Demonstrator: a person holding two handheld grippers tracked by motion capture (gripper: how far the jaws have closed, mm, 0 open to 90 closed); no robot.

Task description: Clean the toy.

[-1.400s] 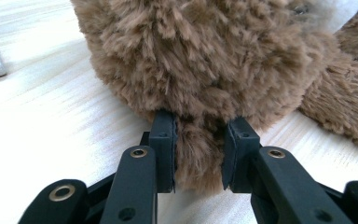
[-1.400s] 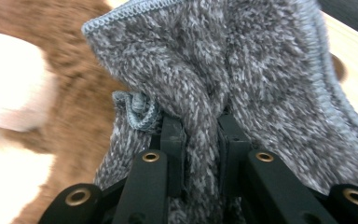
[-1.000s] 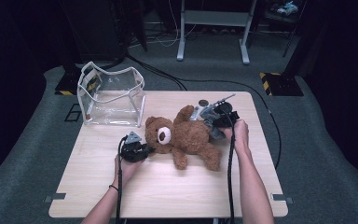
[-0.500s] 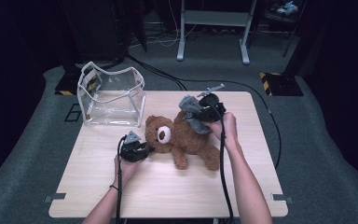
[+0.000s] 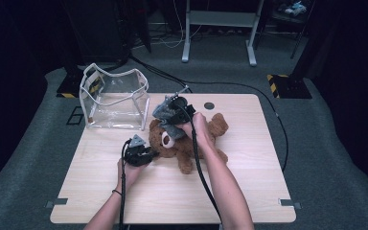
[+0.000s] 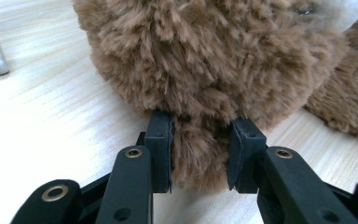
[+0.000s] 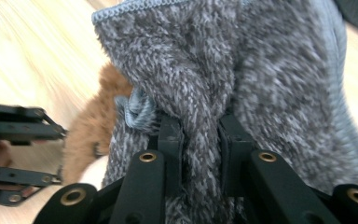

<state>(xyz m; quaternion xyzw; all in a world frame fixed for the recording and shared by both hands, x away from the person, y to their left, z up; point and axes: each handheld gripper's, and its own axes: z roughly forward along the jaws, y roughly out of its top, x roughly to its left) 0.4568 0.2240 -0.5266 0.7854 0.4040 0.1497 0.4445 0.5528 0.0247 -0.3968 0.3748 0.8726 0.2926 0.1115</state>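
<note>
Pinning the teddy bear (image 5: 187,139) mid-table by its ear in the left gripper (image 6: 199,156), right gripper (image 7: 200,154) clamping the grey knit garment (image 5: 166,112), should lower squarely over the head.

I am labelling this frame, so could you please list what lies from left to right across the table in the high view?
Clear bag → left gripper → teddy bear → small dark disc. The right gripper and its grey knitted cloth overlap the bear, so I leave them out.
</note>
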